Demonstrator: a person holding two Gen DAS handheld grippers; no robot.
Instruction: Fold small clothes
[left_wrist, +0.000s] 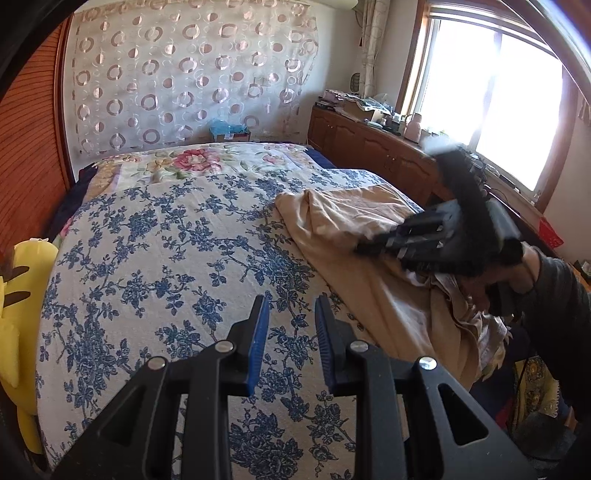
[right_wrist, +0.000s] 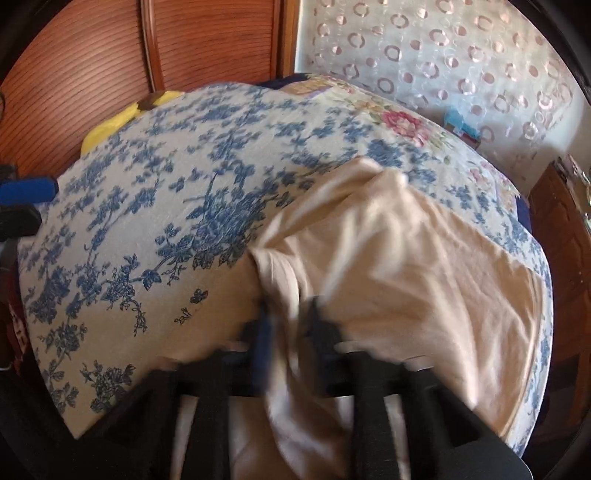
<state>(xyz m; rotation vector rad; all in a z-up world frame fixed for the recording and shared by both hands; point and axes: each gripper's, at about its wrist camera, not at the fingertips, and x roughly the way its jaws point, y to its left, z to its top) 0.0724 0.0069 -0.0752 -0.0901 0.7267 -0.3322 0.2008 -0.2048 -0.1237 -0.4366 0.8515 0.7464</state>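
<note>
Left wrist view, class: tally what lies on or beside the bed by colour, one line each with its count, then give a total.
Beige: 1, the beige garment, crumpled on the bed's right side
Blue-and-white floral: 1, the bedspread
Pink-flowered: 1, the quilt at the far end
Yellow: 1, the plush toy at the left edge
Total: 4

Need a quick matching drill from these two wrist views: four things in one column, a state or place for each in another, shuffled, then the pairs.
1. left hand-held gripper
2. right hand-held gripper
3. beige garment
4. yellow plush toy

A. crumpled on the blue floral bedspread
B. at the bed's edge by the wooden panel
C. jaws apart, nothing between them
D. closed on cloth

Pairs: 1-C, 2-D, 3-A, 4-B
</note>
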